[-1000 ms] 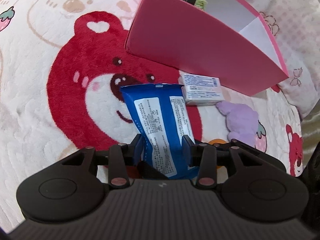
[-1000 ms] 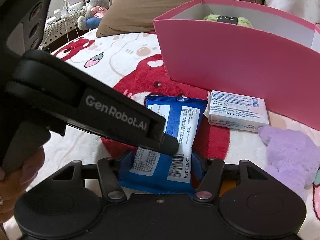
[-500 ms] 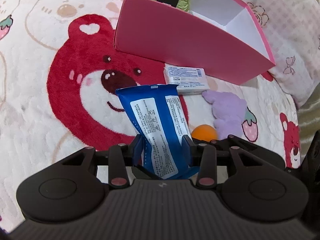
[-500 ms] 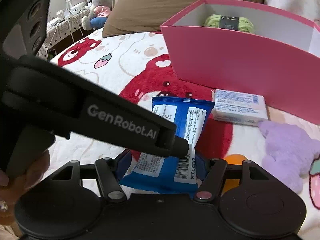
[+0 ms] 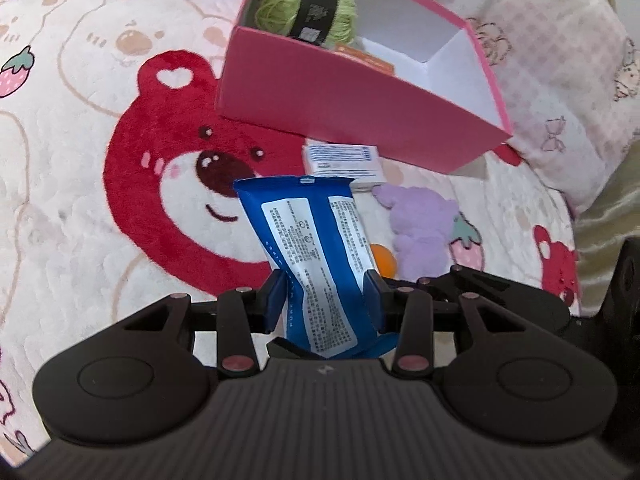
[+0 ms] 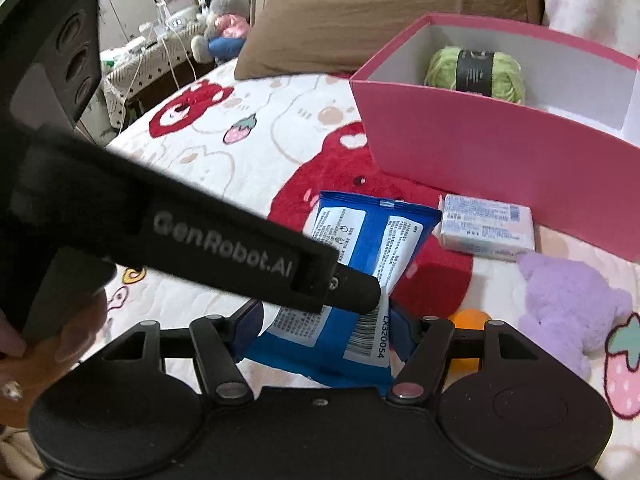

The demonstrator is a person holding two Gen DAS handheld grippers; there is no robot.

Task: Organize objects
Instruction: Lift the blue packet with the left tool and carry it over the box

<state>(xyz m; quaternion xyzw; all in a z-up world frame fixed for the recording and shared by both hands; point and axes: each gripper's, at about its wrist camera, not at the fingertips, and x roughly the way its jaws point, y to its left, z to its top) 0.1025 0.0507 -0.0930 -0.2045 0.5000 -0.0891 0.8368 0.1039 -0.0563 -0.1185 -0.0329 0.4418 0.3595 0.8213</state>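
Bedroom clutter, a side stand with cables and a grey plush toy, shows beyond the far edge of the bed, whose cream blanket (image 5: 60, 240) is printed with red bears and strawberries. A brown pillow (image 6: 360, 12) lies at the head edge.

Toward that edge stands an open pink box (image 5: 352, 100) with white inner walls; a ball of green yarn (image 5: 308, 12) with a black band lies in its far end, and an orange-edged item shows partly beside it.

Just before the box's near wall lies a small white carton (image 5: 344, 160) with blue print. A purple plush toy (image 5: 420, 228) lies near it, with an orange ball (image 5: 382, 260) touching the toy's near side.

The left tool (image 5: 326, 304) is clenched on a blue packet (image 5: 312, 248) with white labels, both pads pressing its sides; the packet stands up off the blanket, its sealed end toward the box.

The right tool (image 6: 326, 340) also has the packet's lower end between its fingers, set wider; whether its pads press on it I cannot tell. The left tool's black body crosses in front, and a hand (image 6: 48, 344) grips its handle.
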